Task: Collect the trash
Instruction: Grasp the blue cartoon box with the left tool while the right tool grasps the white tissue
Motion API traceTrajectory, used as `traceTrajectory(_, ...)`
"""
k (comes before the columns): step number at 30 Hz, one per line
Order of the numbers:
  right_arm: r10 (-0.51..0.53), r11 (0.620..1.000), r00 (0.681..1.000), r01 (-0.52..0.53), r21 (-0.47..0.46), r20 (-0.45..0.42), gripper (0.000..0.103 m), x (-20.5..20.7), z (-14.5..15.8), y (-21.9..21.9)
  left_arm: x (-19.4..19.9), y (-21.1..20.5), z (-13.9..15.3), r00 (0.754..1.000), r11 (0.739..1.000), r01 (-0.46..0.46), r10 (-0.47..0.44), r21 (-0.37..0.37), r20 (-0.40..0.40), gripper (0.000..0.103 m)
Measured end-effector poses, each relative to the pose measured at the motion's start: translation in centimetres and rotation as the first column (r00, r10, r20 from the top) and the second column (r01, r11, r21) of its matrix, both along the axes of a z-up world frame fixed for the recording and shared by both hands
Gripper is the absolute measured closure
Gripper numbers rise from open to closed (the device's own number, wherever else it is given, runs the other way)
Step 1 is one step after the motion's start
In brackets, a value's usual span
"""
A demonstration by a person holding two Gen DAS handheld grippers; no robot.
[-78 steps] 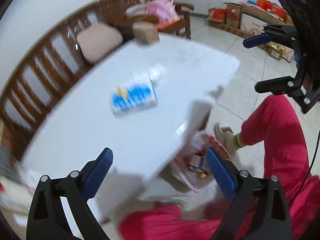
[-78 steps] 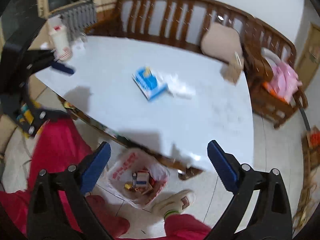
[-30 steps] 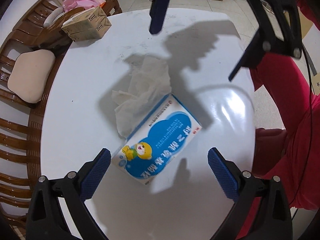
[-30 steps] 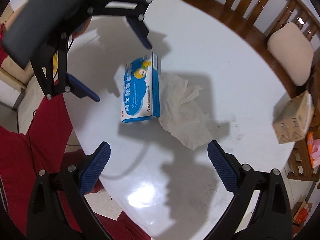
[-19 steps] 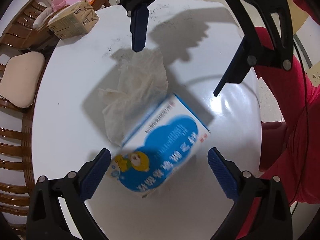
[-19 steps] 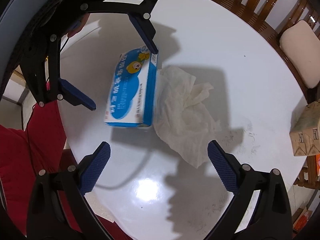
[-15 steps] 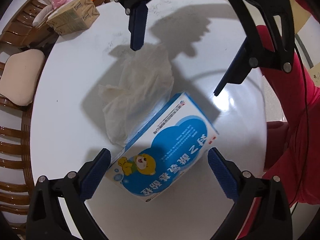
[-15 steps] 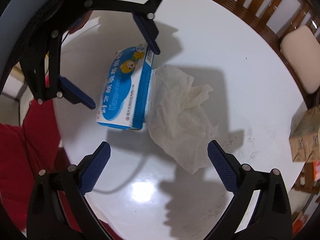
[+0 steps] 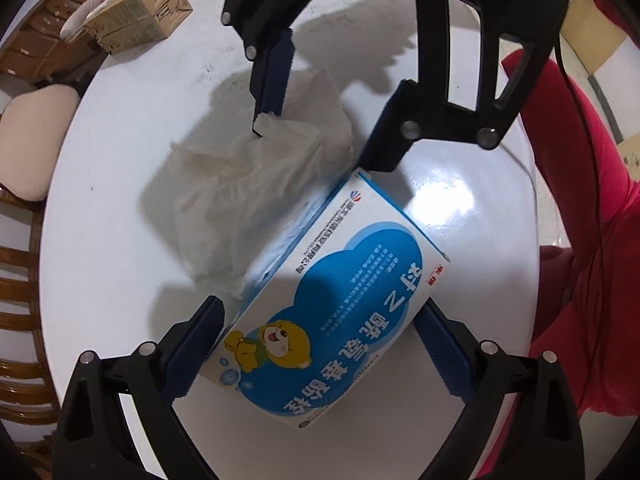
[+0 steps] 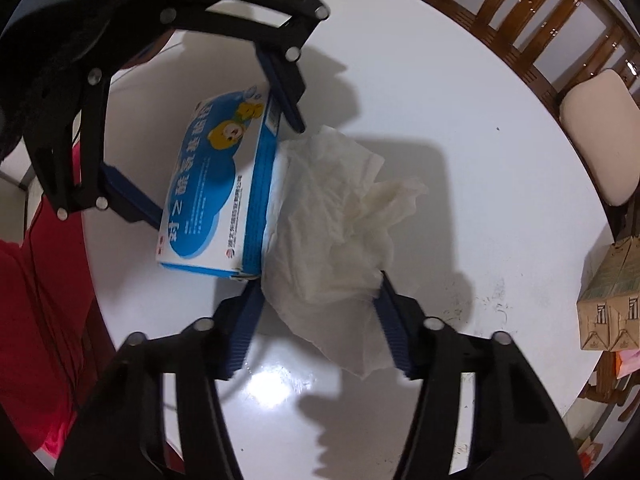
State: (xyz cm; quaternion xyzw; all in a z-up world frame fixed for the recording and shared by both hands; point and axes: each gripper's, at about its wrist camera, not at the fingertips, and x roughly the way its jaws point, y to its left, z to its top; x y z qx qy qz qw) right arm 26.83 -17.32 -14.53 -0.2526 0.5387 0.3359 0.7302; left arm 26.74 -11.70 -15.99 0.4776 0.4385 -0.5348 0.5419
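Left wrist view: left gripper (image 9: 320, 344) with jaws spread wide, one finger on each side of the near end of the box (image 9: 336, 324), a blue-and-white carton with a bear print lying flat on the white table (image 9: 120, 152); whether the pads touch it cannot be told. Tissue (image 9: 256, 184), crumpled, lies against the box's far long side. Right gripper (image 9: 324, 120) comes in from the far side, one finger tip on the tissue, the other at the box's far corner. Carton pack (image 9: 136, 24) at the table's far edge; cushion (image 9: 32, 140) on a wooden bench; red-clad leg (image 9: 576, 216) at right. Right wrist view: right gripper (image 10: 316, 328) open wide, fingers either side of the tissue's (image 10: 336, 232) near end, one finger beside the box (image 10: 216, 192) corner, nothing clamped. Left gripper (image 10: 208, 164) straddles the box's far end and hides part of it. Carton pack (image 10: 608, 296) at the right table (image 10: 440, 80) edge; cushion (image 10: 600, 136) on the bench (image 10: 520, 24) beyond.
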Motion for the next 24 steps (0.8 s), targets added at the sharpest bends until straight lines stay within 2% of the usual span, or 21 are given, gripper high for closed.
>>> traceTrajectory(5,-0.056,0.998,0.998,0.056,0.021,0.014,0.060,0.0,-0.1,-0.5,0.5,0.5,0.2,0.999,0.999,-0.044,0.044,-0.007,-0.026,0.019)
traceTrajectory(8,-0.101,0.995,0.994,0.100,0.026,0.033,0.063,-0.4,-0.1,-0.6,0.4,1.0,0.2,0.996,0.996,-0.091,0.091,-0.009,-0.027,0.021)
traceTrajectory(10,-0.135,0.991,0.990,0.134,0.022,0.048,0.066,-0.8,-0.1,-0.6,0.4,1.3,0.3,0.991,0.991,-0.133,0.133,-0.015,-0.033,0.025)
traceTrajectory(13,-0.189,0.982,0.980,0.188,0.028,0.056,0.068,-1.3,-0.2,-0.7,0.2,1.6,0.5,0.980,0.980,-0.197,0.197,-0.022,-0.005,0.026)
traceTrajectory(15,-0.235,0.972,0.970,0.233,0.034,0.062,0.070,-1.5,-0.1,-0.7,-0.2,1.9,0.6,0.973,0.973,-0.227,0.228,-0.033,0.029,0.030)
traceTrajectory(18,-0.285,0.958,0.955,0.283,0.038,0.083,0.079,-2.1,0.0,-0.6,-1.6,2.3,0.9,0.955,0.956,-0.286,0.290,-0.062,0.069,0.037)
traceTrajectory(20,-0.311,0.950,0.948,0.307,0.050,0.075,0.081,-2.5,0.0,-0.4,-1.9,2.6,0.8,0.937,0.937,-0.338,0.344,-0.085,0.069,0.037)
traceTrajectory(22,-0.334,0.942,0.940,0.331,0.046,0.073,0.083,-2.9,0.0,0.0,-1.7,3.1,0.7,0.910,0.908,-0.405,0.411,-0.105,0.048,0.037)
traceTrajectory(24,-0.370,0.929,0.926,0.367,0.047,0.072,0.085,-3.2,0.1,0.0,-1.7,3.5,0.8,0.883,0.881,-0.456,0.465,-0.122,0.061,0.037)
